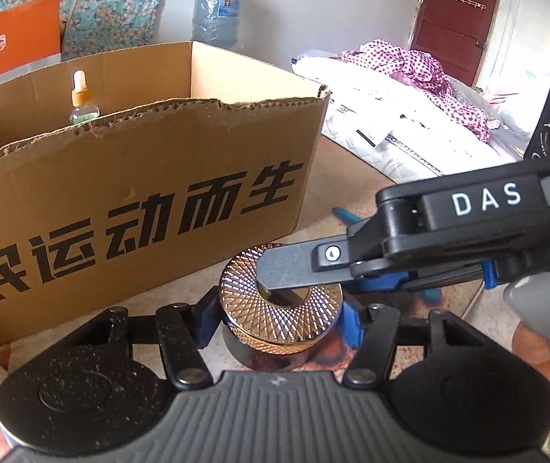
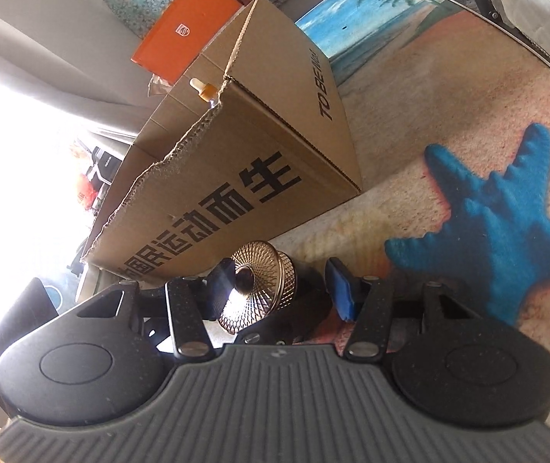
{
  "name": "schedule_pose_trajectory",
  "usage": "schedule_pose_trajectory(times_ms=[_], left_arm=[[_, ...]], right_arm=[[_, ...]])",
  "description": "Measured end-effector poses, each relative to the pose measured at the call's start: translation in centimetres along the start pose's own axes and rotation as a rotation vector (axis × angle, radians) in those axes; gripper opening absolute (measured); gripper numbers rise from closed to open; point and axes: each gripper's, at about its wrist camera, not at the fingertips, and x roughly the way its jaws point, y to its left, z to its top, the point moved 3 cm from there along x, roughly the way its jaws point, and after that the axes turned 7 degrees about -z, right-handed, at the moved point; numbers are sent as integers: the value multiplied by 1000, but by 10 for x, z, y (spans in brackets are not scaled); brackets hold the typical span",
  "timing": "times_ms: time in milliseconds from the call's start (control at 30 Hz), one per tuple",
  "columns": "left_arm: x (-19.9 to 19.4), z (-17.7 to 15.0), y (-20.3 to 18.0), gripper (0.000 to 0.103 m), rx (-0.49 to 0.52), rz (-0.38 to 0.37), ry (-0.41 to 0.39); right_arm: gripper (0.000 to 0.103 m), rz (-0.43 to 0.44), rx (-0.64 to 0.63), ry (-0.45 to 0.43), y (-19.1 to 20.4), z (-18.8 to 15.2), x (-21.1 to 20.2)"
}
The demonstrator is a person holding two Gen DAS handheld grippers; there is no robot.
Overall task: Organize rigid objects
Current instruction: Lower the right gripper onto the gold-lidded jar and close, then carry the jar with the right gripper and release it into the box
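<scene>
One dropper bottle [image 1: 82, 100] is already standing in the cardboard box [image 1: 140, 193], while both grippers, left gripper [image 1: 279, 318] and right gripper [image 2: 280, 289], are sitting spread around the gold jar [image 1: 280, 301] near it.

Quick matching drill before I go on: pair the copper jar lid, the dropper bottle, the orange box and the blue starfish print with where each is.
Things:
1. round copper-coloured patterned jar lid
2. glass dropper bottle with amber collar
3. flat orange box
4. blue starfish print

Places:
A. inside the brown cardboard box
B. on the beach-print mat
C. behind the cardboard box
D. between the left gripper fingers

Pairs: 1-D, 2-A, 3-C, 4-B
</scene>
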Motion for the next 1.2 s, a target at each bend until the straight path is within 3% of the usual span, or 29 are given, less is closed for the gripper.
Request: schedule_pose_trajectory(times_ms=[867, 1200], left_arm=[[-16, 1, -4, 57, -39, -15, -11], [-71, 31, -11, 57, -28, 8, -126]], right_arm=[[38, -20, -52, -13, 11, -1, -14], [37, 28, -178, -89, 63, 12, -49]])
